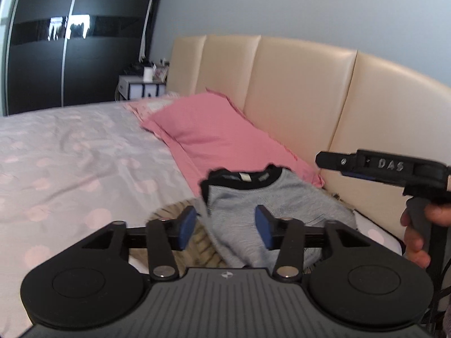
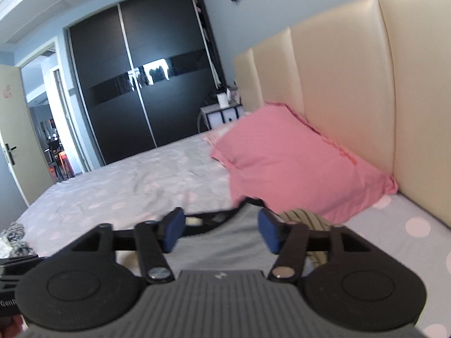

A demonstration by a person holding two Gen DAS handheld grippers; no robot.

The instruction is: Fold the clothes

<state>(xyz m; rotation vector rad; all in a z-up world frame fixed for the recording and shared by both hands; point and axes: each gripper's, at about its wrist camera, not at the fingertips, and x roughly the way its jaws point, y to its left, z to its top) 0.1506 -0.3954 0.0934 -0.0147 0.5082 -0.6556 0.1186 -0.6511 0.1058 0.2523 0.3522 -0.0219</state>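
Grey shirt (image 1: 262, 197) with a black collar lies folded on the bed, near the headboard side, its collar end toward the pink pillow (image 1: 214, 129). Its knit looks soft and a pale label shows inside the neckline; the picture is blurred at its edges. Under and beside it a striped cloth (image 1: 197, 239) peeks out. The left gripper (image 1: 225, 226) hovers close over the shirt with its blue pads apart and nothing pressed between them. The right gripper (image 2: 221, 231) likewise stands with its fingers spread above the shirt's collar, not pinching it; in the left view it shows from the side, held by a hand (image 1: 417, 231). Past the pillow the dotted bedsheet (image 1: 70, 152) stretches wide and flat to the left, giving free room. The padded cream headboard (image 1: 296, 90) bounds the right side. Farther off stand a small bedside table (image 1: 141, 87) and a dark wardrobe (image 1: 79, 42) with sliding doors.
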